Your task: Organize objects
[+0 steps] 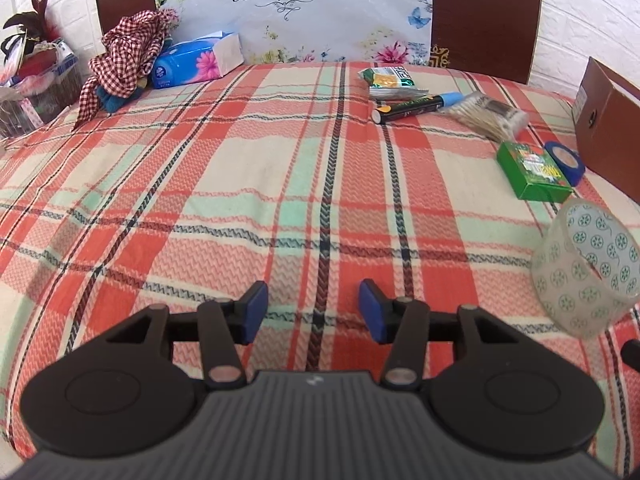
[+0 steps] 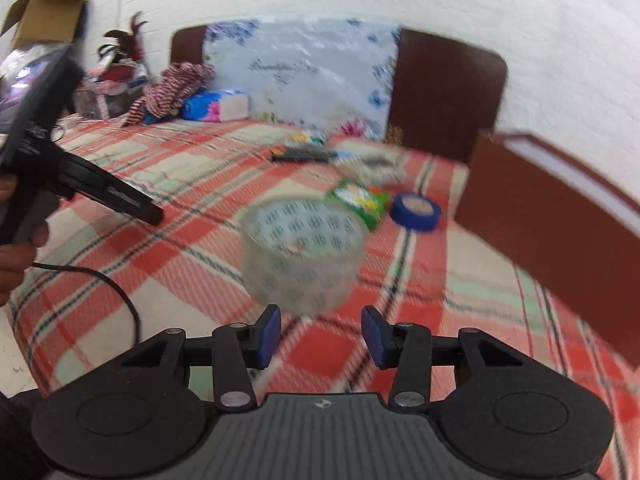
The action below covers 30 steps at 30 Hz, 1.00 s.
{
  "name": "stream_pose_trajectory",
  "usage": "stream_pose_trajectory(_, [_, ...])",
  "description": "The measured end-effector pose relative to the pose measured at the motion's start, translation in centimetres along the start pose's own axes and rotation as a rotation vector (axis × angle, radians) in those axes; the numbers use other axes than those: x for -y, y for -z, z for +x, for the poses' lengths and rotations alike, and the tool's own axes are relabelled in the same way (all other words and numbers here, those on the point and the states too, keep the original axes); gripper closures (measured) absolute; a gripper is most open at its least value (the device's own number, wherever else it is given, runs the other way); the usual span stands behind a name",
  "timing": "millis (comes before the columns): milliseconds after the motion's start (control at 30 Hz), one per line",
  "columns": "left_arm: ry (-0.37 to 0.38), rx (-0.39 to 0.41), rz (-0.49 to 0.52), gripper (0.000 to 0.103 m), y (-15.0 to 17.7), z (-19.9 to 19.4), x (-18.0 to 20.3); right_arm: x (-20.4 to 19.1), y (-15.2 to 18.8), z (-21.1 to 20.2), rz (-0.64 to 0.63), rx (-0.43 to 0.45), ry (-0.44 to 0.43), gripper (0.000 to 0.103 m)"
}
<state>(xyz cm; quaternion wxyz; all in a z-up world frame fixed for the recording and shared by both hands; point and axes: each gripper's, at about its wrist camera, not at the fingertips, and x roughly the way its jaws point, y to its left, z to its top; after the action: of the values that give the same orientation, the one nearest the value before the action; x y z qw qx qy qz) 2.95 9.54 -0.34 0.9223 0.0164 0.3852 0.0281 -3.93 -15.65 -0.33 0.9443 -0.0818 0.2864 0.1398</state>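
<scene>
A clear tape roll (image 2: 304, 256) printed with green circles lies just beyond the tips of my right gripper (image 2: 320, 330), which is open, with no pad touching the roll. The left wrist view shows the same tape roll (image 1: 588, 268) tilted at the right edge. Farther back sit a green box (image 1: 534, 170), a blue tape roll (image 1: 566, 158), a pack of cotton swabs (image 1: 486, 114), a black marker (image 1: 416, 106) and a snack packet (image 1: 390, 80). My left gripper (image 1: 312, 308) is open over the plaid blanket (image 1: 240, 200) with nothing between its fingers.
A brown cardboard box (image 1: 608, 132) stands at the blanket's right edge. At the back left are a blue tissue pack (image 1: 196, 60), a checked cloth (image 1: 124, 52) and a cluttered basket (image 1: 36, 76). A wooden headboard (image 1: 484, 16) and floral bag (image 1: 292, 12) close the far side.
</scene>
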Motion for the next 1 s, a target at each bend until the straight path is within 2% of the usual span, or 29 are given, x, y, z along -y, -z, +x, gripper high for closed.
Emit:
stream_pose_trajectory(67, [-0.008,-0.007,-0.005,0.05,-0.1,-0.1,0.2,1.2,0.9,0.4,0.072,-0.019,-0.013,0.059])
stream_pose_trajectory(133, [-0.009,-0.013,-0.003,0.05,-0.1,-0.2,0.3,1.6,1.6,0.2,0.104,0.016,-0.035,0.057])
stream_pose_trajectory(267, [-0.015,-0.007,0.009,0.05,0.3,-0.4,0.7,1.2,2.2,0.2,0.073,0.055,-0.046,0.051])
stream_pose_trajectory(1000, [-0.037,0.006,0.026,0.049,1.0,-0.9,1.5,2.3,2.6,0.7,0.078,0.083,-0.089,0.048])
